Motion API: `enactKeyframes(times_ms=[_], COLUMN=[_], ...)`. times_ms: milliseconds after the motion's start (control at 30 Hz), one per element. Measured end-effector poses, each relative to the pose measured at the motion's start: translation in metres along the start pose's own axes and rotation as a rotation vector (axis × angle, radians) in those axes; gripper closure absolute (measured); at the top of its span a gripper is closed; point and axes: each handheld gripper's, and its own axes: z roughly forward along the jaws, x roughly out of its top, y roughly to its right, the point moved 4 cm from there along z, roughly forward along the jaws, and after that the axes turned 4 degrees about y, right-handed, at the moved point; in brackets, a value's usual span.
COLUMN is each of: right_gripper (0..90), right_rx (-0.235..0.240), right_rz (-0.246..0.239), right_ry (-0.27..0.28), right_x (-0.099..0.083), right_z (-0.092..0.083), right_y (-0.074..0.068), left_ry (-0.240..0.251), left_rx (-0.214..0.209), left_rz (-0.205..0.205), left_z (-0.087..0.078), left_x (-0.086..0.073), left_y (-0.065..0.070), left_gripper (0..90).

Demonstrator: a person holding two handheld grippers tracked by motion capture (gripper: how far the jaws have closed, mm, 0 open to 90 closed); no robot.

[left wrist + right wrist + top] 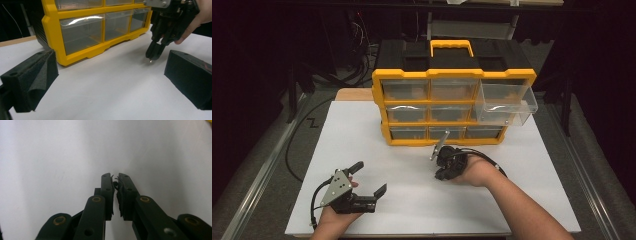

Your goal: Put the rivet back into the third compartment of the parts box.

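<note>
Nearest, the left tool (368,179) rests wide apart on the counter (412,200); the right tool (440,161), pinched on a tiny screw (150,60), is nearer the pulled-out drawer (506,103), up to its right.

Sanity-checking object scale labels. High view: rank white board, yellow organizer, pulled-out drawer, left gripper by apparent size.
1. white board
2. yellow organizer
3. pulled-out drawer and left gripper: look alike; the gripper is nearer the camera, so unranked.

Drawer cabinet (453,107) is sitting on the surface (377,135), beyond both tongs. Right tongs (443,167) are sitting just before it; left tongs (368,179) are lying well apart, nearer the person. One upper drawer (506,103) is sticking out.
</note>
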Motion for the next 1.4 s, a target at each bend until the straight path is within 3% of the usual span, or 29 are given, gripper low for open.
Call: enactKeyframes(times_ms=[300,867,1133,1400], right_gripper=[85.0,84.9,84.9,84.9], right_rx=[0.032,0.051,0.03,0.009], right_rz=[0.025,0.082,0.083,0.079], right_ry=[-0.028,-0.058,-0.067,-0.055], right_x=[-0.026,-0.083,-0.092,-0.09], right_z=[-0.018,-0.05,-0.08,-0.112], right_y=[-0.012,-0.016,-0.014,-0.012], left_ry=[-0.004,-0.01,-0.007,-0.014], left_rx=[0.005,0.01,0.015,0.019], left_rz=[0.004,0.006,-0.013,-0.012], left_z=[0.0,0.001,0.003,0.003], left_x=[0.0,-0.001,-0.002,-0.003], left_y=[0.0,-0.001,-0.004,-0.005], left_gripper=[0.1,0.1,0.1,0.1])
